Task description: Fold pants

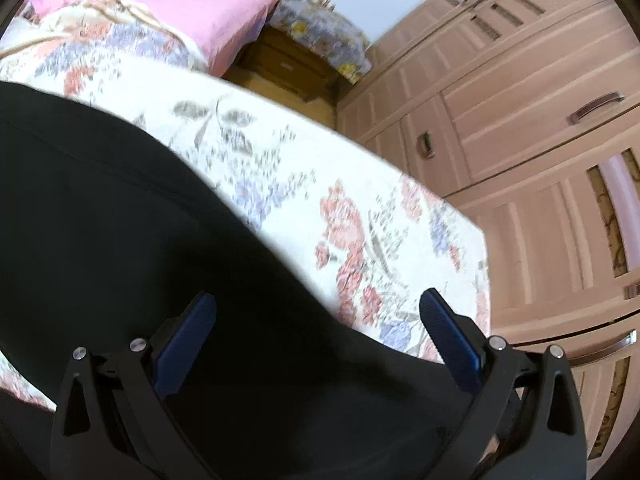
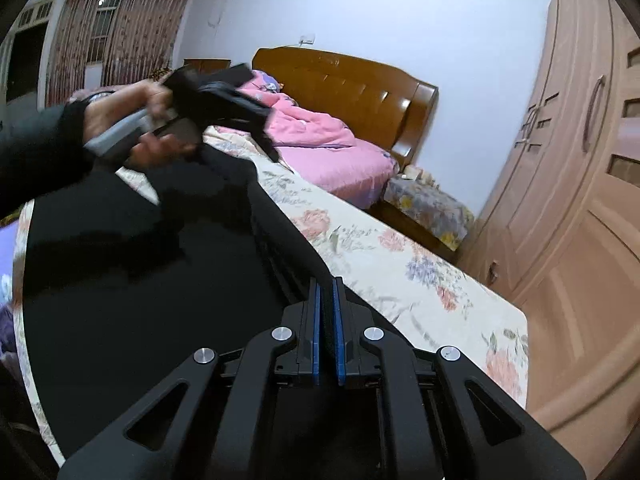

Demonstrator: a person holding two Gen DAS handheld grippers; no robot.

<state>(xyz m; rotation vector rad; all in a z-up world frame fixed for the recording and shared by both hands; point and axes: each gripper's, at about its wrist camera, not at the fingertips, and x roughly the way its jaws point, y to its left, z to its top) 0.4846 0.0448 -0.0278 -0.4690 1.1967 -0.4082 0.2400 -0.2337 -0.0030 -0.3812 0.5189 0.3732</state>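
My left claw (image 1: 318, 322) is spread wide, its blue pads well apart with nothing pinched between them. Under and ahead of it lie the black pants (image 1: 132, 240), spread flat on the flowered bedspread (image 1: 360, 216); the cloth runs off the bottom and left edges of that view, so I cannot see where it ends.

My right claw (image 2: 327, 304) is pressed together. A thin dark strip shows between its blue pads (image 2: 316, 320), and it looks like a fold of the pants (image 2: 140, 280), though black on black I cannot be fully sure. The pants fill the space to the left of this claw and ahead of it, lying on the bedspread (image 2: 400, 272), which shows bare to the claw's right.

Far ahead and to the left of the right claw, a hand (image 2: 120, 120) grips the handle of the other claw; it is smeared by motion, and its tips are hard to make out against the dark cloth.

Beyond, a pink quilt (image 2: 320, 140) lies heaped against the wooden headboard (image 2: 352, 80). A nightstand (image 2: 428, 204) under a flowered cover holds small items too blurred to name. To the right stands a wardrobe (image 2: 580, 200), doors closed, contents hidden.
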